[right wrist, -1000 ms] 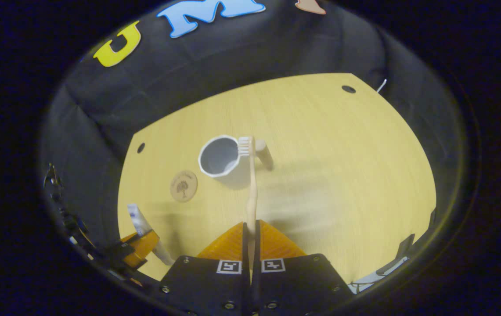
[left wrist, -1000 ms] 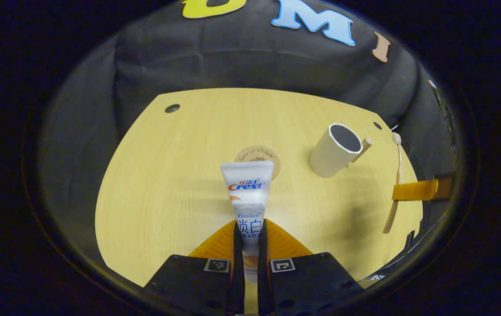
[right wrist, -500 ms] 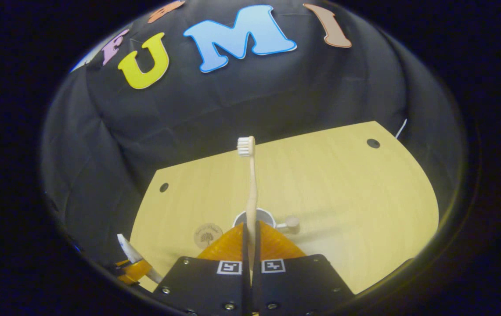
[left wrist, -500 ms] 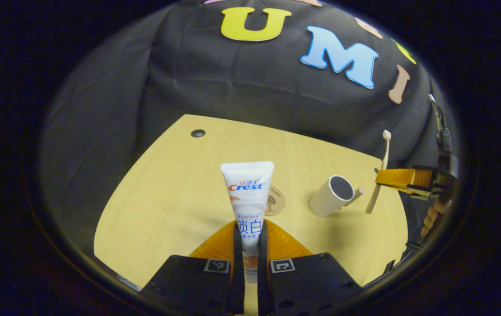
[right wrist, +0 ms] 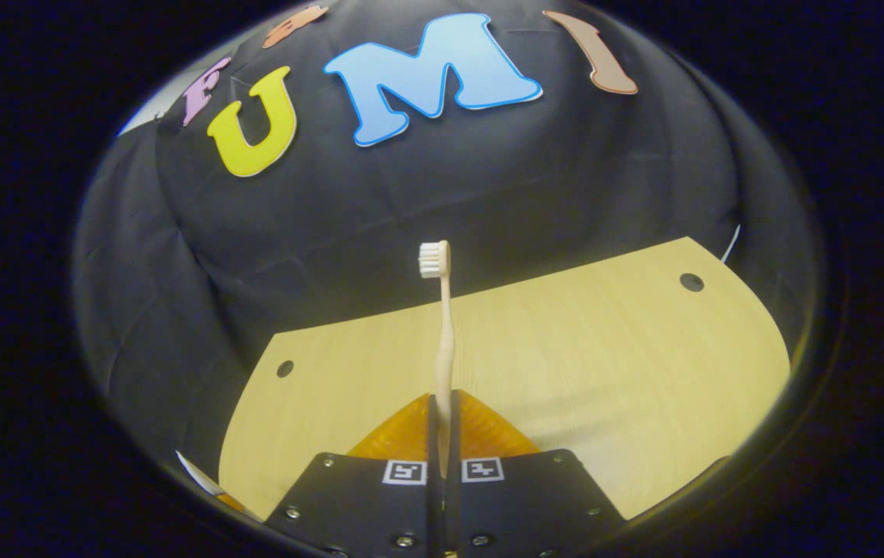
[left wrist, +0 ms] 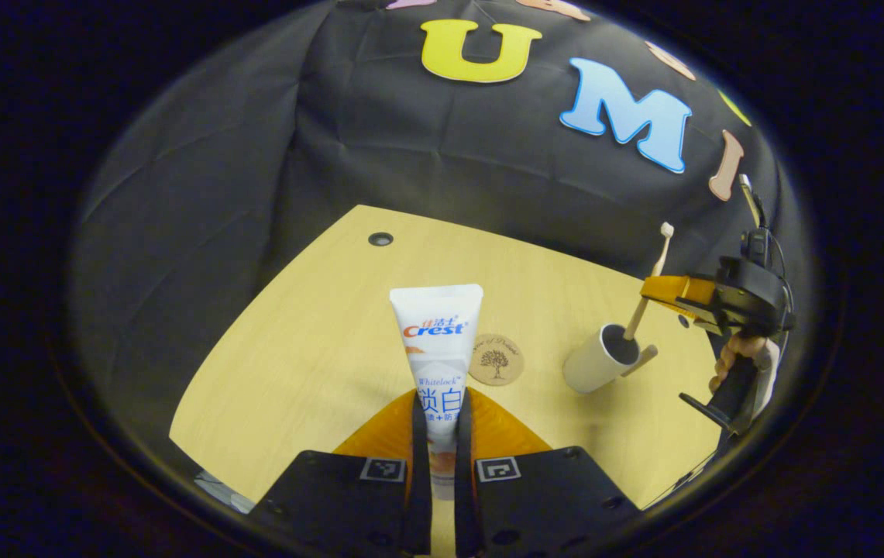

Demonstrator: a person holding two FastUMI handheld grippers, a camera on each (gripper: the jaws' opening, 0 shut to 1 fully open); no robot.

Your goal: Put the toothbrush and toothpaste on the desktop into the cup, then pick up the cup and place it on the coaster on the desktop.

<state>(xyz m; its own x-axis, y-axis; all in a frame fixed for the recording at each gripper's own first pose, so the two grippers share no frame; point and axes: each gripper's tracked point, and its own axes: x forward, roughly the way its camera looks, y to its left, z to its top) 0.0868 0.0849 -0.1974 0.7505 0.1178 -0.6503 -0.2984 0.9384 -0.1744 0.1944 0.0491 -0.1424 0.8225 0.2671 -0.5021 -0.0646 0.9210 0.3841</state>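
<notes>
Right hand-held gripper [left wrist: 655, 287] is clamped on the brush [left wrist: 647, 291], handle end dipping into the cup [left wrist: 600, 359] so it drops in upright. Left hand-held gripper [left wrist: 442, 434] pinches the paste [left wrist: 436, 333] above the desk [left wrist: 318, 349], probably waiting its turn, coaster [left wrist: 496, 359] beside the cup

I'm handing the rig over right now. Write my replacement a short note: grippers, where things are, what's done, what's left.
Left gripper: shut on the toothpaste, held above the desktop.
Right gripper: shut on the toothbrush, bristles up, its lower end dipping into the cup.
Cup stands beside the coaster, not on it.
Done: both items picked up.
Left: release the toothbrush, drop in the toothpaste, move the cup onto the coaster.
</notes>
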